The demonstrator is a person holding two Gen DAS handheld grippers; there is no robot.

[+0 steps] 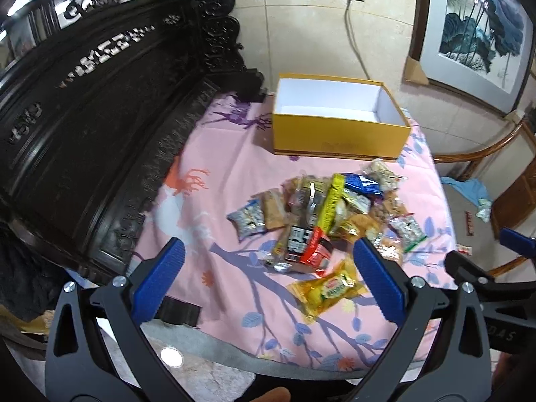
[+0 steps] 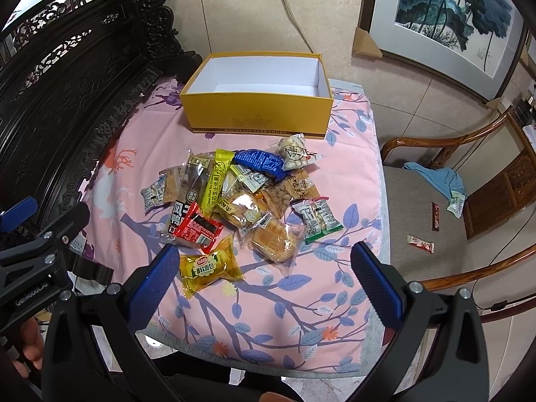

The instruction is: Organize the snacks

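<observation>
A pile of wrapped snacks (image 1: 321, 214) (image 2: 241, 194) lies on a pink patterned cloth (image 1: 234, 167) (image 2: 274, 301). Behind it stands an open, empty yellow box (image 1: 338, 134) (image 2: 258, 114). A yellow packet (image 1: 330, 289) (image 2: 209, 266) lies nearest, with a red packet (image 1: 316, 251) (image 2: 197, 227) behind it. My left gripper (image 1: 268, 261) is open and empty above the near side of the pile. My right gripper (image 2: 264, 268) is open and empty, just in front of the pile; the yellow packet lies by its left finger.
A dark carved wooden bench back (image 1: 100, 117) (image 2: 67, 83) runs along the left. A wooden chair (image 2: 435, 201) at right holds a blue cloth (image 2: 435, 176) and small packets (image 2: 420, 243). A framed painting (image 2: 452, 10) leans on the wall. A cable (image 1: 355, 43) hangs from a wall socket.
</observation>
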